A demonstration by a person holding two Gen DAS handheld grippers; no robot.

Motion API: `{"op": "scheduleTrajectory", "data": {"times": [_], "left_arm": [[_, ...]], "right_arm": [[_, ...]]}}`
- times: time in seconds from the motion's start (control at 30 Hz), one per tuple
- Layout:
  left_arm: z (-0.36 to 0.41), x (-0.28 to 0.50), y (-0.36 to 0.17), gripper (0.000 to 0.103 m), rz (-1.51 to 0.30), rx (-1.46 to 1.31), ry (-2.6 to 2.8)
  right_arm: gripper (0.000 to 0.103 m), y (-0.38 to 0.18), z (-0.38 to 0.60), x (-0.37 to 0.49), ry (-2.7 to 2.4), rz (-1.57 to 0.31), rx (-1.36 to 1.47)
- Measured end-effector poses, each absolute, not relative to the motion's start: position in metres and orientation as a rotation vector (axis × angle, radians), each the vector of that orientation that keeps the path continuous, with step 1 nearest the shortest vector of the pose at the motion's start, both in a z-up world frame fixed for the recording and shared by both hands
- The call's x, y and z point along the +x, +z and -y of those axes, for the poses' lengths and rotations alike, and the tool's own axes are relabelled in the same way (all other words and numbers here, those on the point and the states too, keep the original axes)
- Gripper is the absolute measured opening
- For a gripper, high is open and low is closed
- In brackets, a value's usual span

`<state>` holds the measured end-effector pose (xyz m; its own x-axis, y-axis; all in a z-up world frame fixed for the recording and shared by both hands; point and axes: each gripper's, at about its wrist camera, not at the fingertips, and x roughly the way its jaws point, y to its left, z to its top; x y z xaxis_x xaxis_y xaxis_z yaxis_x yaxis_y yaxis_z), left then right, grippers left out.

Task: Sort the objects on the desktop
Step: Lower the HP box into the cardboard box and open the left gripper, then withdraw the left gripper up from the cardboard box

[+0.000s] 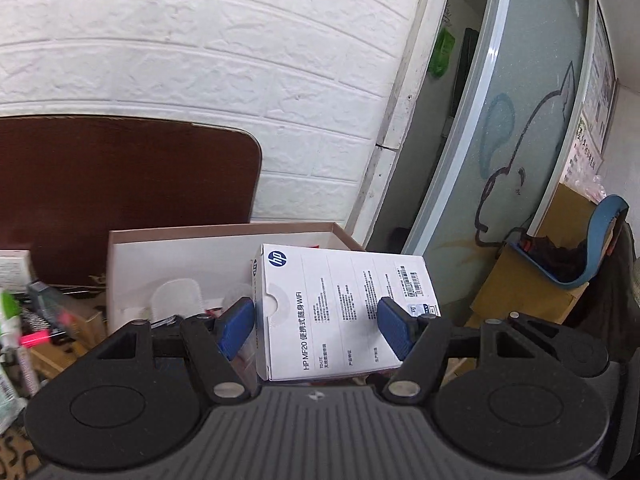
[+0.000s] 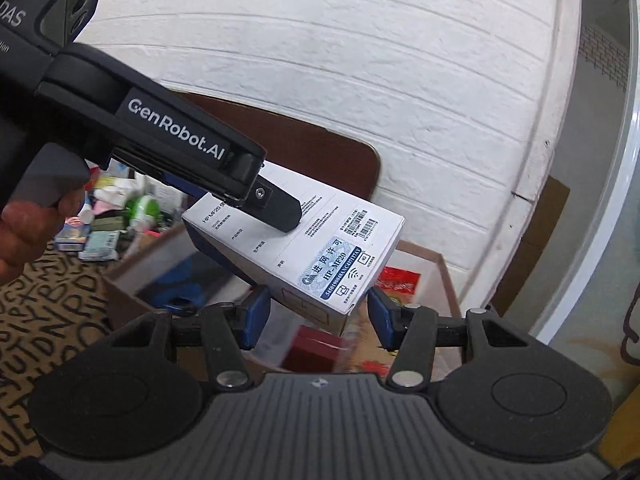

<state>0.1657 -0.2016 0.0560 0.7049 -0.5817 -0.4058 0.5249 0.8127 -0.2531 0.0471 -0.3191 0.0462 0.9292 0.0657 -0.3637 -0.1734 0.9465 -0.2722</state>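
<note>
Two grippers meet at one white box (image 1: 344, 312): the left gripper (image 1: 316, 326) clamps it between its blue fingers (image 1: 394, 330), held over the open cardboard tray (image 1: 224, 236). The right gripper (image 2: 316, 316) stands spread, the box's corner hanging between its fingers without touching. It looks light, stiff and slick, so I'd take it across the flat faces.
</note>
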Motion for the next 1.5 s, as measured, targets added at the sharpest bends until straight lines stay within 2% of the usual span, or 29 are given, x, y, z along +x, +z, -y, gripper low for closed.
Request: {"op": "scheduleTrajectory", "data": {"times": [0.5, 0.6, 0.63, 0.7, 0.77, 0.87, 1.5], "left_arm": [[0.263, 0.27, 0.031, 0.069, -0.57, -0.125, -0.61], [0.267, 0.282, 0.024, 0.082, -0.634, -0.144, -0.629], [0.265, 0.282, 0.022, 0.089, -0.659, -0.164, -0.642], [0.261, 0.28, 0.02, 0.091, -0.665, -0.197, -0.664], [0.259, 0.277, 0.018, 0.095, -0.657, -0.186, -0.658], [0.258, 0.273, 0.017, 0.096, -0.66, -0.154, -0.633], [0.236, 0.173, 0.039, 0.096, -0.614, 0.001, -0.561]], "right_arm": [[0.053, 0.025, 0.378, 0.164, 0.087, -0.525, -0.378], [0.055, 0.015, 0.379, 0.186, 0.059, -0.593, -0.399], [0.061, 0.012, 0.379, 0.189, 0.048, -0.612, -0.399], [0.065, 0.012, 0.379, 0.186, 0.041, -0.605, -0.397], [0.076, 0.014, 0.378, 0.181, 0.055, -0.579, -0.386], [0.086, 0.013, 0.373, 0.171, 0.037, -0.558, -0.38], [0.095, 0.034, 0.343, 0.079, -0.057, -0.444, -0.218]]}}
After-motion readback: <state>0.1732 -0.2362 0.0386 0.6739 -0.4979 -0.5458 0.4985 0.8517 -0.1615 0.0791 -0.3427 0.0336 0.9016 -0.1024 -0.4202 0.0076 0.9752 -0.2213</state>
